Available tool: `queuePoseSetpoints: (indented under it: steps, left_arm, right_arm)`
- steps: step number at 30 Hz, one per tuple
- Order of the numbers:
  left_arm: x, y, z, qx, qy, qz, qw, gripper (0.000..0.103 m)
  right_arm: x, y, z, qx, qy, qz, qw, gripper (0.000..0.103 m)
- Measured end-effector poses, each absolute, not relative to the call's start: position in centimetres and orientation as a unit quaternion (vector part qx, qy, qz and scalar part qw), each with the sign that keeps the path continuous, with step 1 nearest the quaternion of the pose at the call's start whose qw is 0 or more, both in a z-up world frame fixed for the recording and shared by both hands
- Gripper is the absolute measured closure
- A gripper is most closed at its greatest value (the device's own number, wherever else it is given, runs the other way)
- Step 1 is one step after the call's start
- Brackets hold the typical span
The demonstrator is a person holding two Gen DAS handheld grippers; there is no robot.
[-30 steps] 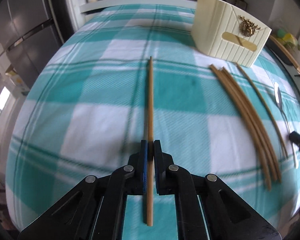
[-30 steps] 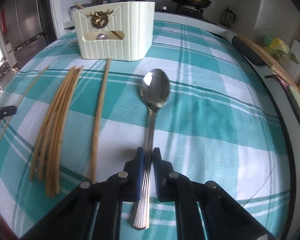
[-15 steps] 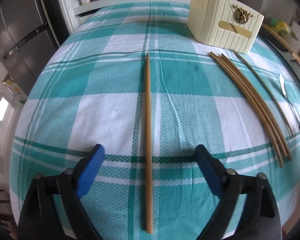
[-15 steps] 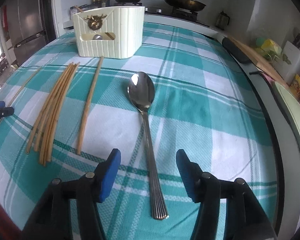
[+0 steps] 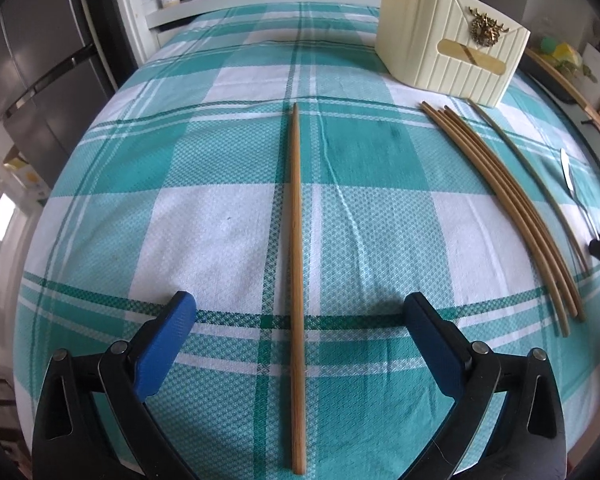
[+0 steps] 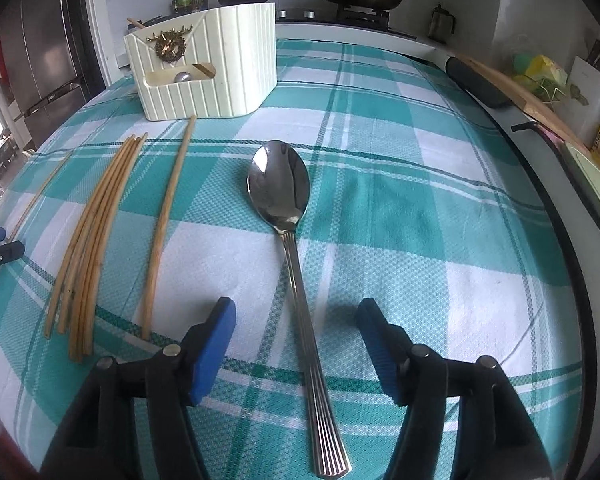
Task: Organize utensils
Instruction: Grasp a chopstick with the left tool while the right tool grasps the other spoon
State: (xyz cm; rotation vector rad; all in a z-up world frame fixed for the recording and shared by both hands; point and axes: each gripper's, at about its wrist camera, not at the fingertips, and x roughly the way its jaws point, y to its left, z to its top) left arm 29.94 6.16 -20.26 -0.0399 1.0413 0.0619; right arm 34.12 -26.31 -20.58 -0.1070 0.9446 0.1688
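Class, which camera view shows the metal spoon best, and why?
The right wrist view: the spoon lies whole and centred, bowl to handle tip. The left wrist view shows only a thin sliver of it at the right edge.

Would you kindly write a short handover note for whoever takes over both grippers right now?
Left gripper: open, empty, straddling the single wooden chopstick lying on the teal checked tablecloth.
Right gripper: open, empty, astride the handle of the steel spoon.
The bundle of thin wooden chopsticks and a separate chopstick lie between them.
Done: the cream ribbed utensil holder already holds some items.
Left: everything on the cloth.
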Motion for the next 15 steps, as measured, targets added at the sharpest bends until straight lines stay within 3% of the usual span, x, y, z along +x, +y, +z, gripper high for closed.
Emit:
queuePoseSetpoints:
  steps: [15]
  left_arm:
    - [30.64, 6.21, -20.05, 0.006, 0.524, -0.019, 0.851, 0.0]
  right_arm:
    - [34.49, -26.32, -20.56, -0.057, 0.46, 0.093, 0.881, 0.036]
